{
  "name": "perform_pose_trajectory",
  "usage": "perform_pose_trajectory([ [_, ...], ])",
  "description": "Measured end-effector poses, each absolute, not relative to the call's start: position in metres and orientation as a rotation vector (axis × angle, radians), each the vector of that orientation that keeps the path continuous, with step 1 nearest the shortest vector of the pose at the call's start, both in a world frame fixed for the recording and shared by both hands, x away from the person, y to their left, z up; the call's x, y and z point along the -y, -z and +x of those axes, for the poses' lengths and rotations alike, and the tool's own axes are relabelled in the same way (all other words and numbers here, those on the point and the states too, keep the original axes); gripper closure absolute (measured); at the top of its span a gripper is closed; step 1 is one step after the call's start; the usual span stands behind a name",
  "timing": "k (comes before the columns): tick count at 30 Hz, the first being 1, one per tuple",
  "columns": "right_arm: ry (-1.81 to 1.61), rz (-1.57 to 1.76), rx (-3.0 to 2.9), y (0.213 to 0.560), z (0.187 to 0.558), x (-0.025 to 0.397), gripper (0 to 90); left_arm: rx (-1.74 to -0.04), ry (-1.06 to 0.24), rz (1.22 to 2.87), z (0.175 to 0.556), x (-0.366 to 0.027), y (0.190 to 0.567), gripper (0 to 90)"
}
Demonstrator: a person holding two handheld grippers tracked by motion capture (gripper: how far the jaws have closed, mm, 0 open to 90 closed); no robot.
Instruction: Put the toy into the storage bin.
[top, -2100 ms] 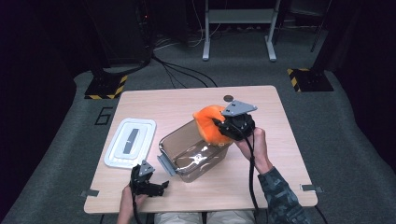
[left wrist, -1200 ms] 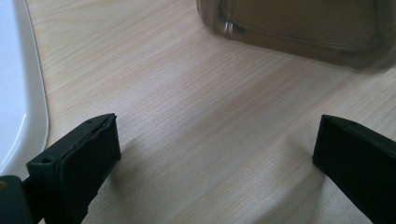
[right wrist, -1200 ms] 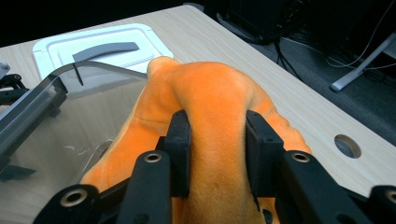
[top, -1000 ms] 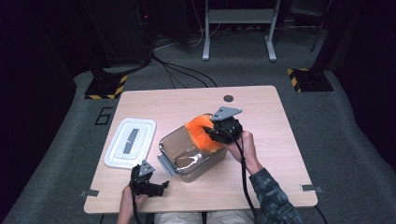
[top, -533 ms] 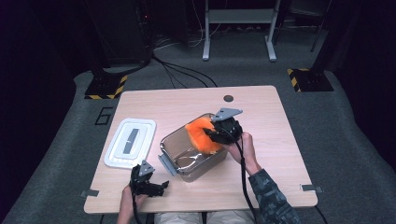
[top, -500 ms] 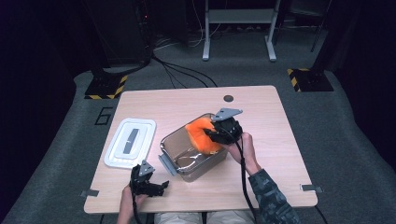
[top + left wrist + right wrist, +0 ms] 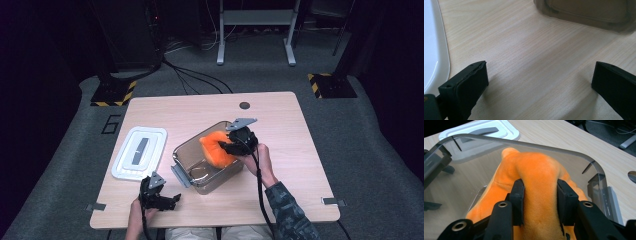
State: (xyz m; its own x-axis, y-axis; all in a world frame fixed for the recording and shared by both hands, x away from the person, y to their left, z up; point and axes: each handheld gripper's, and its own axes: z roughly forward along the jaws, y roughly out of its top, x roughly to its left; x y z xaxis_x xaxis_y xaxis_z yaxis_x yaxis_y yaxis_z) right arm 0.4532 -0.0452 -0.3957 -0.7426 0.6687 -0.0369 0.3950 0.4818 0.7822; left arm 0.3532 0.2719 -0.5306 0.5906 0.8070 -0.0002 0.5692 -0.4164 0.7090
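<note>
An orange plush toy (image 7: 216, 148) hangs partly inside a clear smoky plastic box (image 7: 186, 155) in the middle of the wooden table. My right gripper (image 7: 230, 146) is shut on the orange plush toy (image 7: 534, 177); in the right gripper view its two black jaws squeeze the fabric over the box's (image 7: 584, 160) open top. My left gripper (image 7: 165, 201) rests near the table's front edge, left of the box. Its jaws stand wide apart over bare wood with nothing between them (image 7: 539, 77). The box's (image 7: 584, 12) near wall shows at the top of the left gripper view.
The box's white lid (image 7: 139, 151) with a grey handle lies flat to the left of the box, and its edge (image 7: 434, 50) is just beside my left gripper. A round cable hole (image 7: 244, 105) sits near the table's far edge. Dark floor, cables and stands surround the table.
My right gripper has carried the orange plush toy leftward and down, from above the box's right rim into the box. The left gripper has stayed put.
</note>
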Motion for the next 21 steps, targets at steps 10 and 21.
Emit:
perform_pose_trajectory([
  [10, -1.11, 0.925, -2.431, 0.402, 0.459, 0.044, 61.0, -1.086, -0.452, 2.141, 0.353, -0.272, 0.531, 0.6],
  [21, -1.01, 0.97, -2.508, 0.404, 0.466, 0.038, 56.8, -1.086, -0.452, 2.141, 0.353, -0.272, 0.531, 0.6],
])
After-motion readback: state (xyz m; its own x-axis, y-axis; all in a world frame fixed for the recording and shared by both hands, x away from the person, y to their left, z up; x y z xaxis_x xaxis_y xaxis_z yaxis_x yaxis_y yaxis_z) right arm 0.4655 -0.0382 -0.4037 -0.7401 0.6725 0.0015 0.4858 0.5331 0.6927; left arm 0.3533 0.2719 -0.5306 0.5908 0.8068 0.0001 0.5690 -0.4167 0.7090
